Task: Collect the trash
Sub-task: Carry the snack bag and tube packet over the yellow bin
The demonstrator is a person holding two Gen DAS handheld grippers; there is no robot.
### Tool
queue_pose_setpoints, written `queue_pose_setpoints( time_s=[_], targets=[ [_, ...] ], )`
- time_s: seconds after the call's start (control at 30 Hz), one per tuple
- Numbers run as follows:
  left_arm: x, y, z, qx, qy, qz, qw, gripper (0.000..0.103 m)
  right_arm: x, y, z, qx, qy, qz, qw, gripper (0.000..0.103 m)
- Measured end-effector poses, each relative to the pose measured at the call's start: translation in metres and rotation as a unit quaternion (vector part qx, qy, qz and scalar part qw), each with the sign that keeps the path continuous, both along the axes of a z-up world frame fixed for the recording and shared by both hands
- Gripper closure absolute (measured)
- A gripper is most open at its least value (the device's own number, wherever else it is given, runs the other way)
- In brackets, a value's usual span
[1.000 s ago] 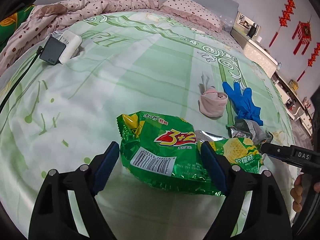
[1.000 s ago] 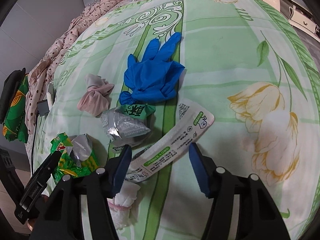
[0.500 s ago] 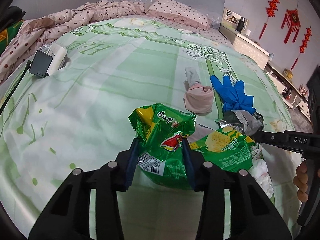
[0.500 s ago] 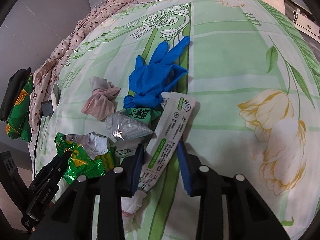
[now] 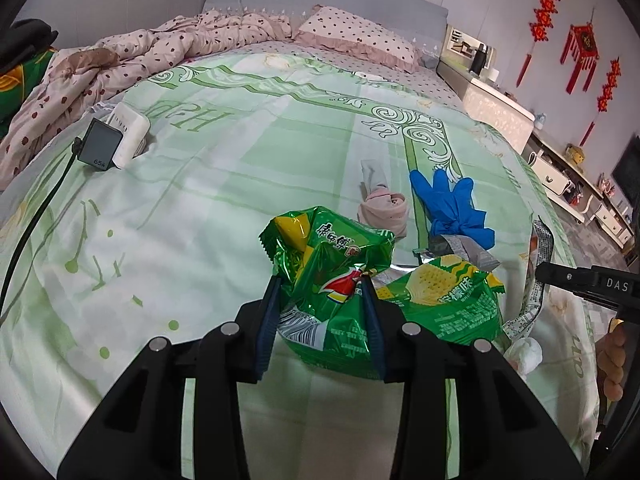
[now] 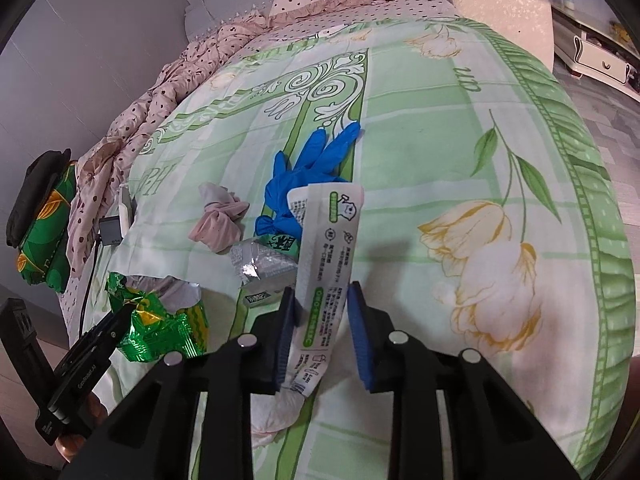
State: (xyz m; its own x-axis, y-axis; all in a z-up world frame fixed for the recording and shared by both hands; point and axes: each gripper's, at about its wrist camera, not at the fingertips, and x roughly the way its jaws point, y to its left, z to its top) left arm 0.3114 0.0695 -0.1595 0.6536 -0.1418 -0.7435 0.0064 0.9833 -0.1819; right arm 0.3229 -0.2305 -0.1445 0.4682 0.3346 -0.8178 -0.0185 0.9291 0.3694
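Left gripper [image 5: 325, 314] jaws, just closing, clamping green snack bag [image 5: 332, 276]; right gripper [image 6: 322, 328] jaws, just closing, clamping white wrapper [image 6: 330, 252], above bed [image 6: 440, 160].

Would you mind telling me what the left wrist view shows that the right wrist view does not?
Only the left wrist view shows the left gripper, whose jaws have just been closing, clamped on the crumpled green snack bag, and the red hangings on the wall. Only the right wrist view shows the right gripper, also just closing, gripping the long white wrapper, and the yellow tulip print. Both show the blue glove, pink sock and charger.
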Motion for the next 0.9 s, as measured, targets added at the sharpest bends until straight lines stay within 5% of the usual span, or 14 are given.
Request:
queue_pose_setpoints(
  time_s=[0.9],
  targets=[
    [-0.074,-0.08,0.103,-0.001,-0.057,-0.043,0.9975,0.066,-0.106,-0.103,0.11,0.016,-0.095,-0.05,0.994,0.078]
  ],
)
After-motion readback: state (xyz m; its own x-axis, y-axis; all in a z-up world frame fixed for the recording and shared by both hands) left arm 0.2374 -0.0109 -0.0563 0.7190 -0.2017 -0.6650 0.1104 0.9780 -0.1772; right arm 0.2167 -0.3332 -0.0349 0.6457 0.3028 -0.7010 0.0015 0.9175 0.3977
